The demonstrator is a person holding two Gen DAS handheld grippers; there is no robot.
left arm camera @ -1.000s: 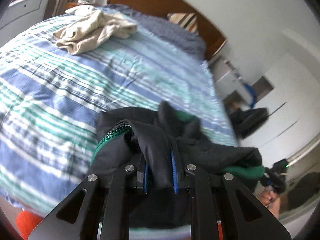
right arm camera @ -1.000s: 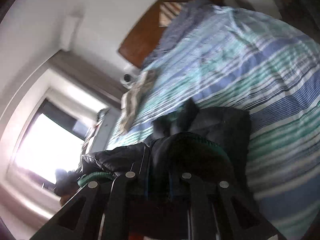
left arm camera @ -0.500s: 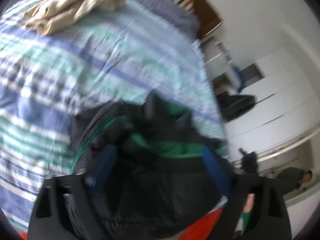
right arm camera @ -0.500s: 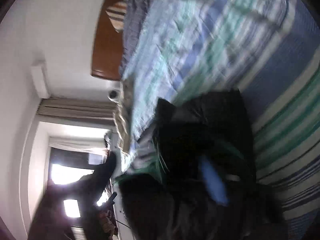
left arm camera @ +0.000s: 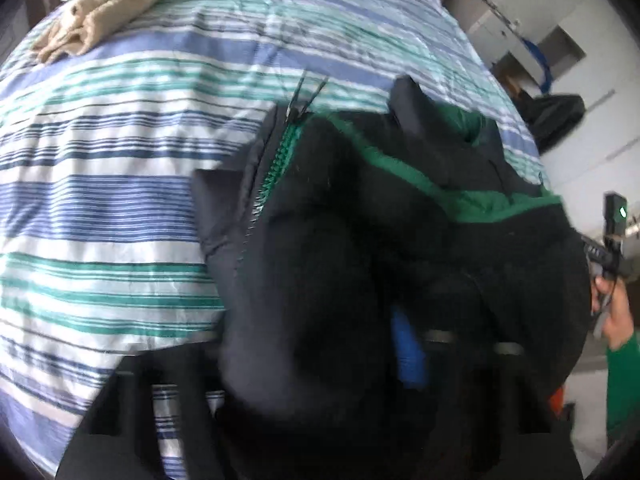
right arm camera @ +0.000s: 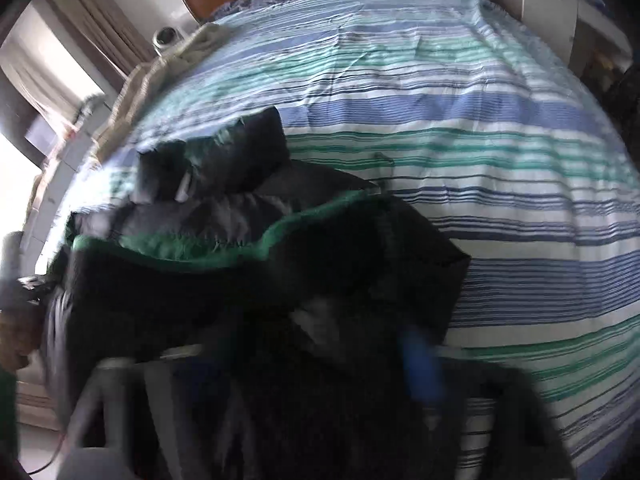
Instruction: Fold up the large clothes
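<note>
— Where is the coat?

— The black jacket point(left arm camera: 360, 240) is bunched up on the striped bed point(left arm camera: 120, 200), right over both grippers.

— Are the jaws shut?

— The left gripper point(left arm camera: 400, 344) and right gripper point(right arm camera: 400, 356) are hidden under cloth. I cannot tell.

— How will it feel?

— Soft, puffy and a bit slippery, I think. Grab the green edge point(right arm camera: 200, 252) or the zipper point(left arm camera: 276, 164).

— Any words on it?

— None I can read.

The left gripper point(left arm camera: 320, 360) is matte black plastic with a blue pad on one finger point(left arm camera: 408, 356) and round silver screws. The right gripper point(right arm camera: 312, 364) matches, blurred. The right hand point(left arm camera: 614, 312) shows bare skin and a green sleeve point(left arm camera: 622, 384).
</note>
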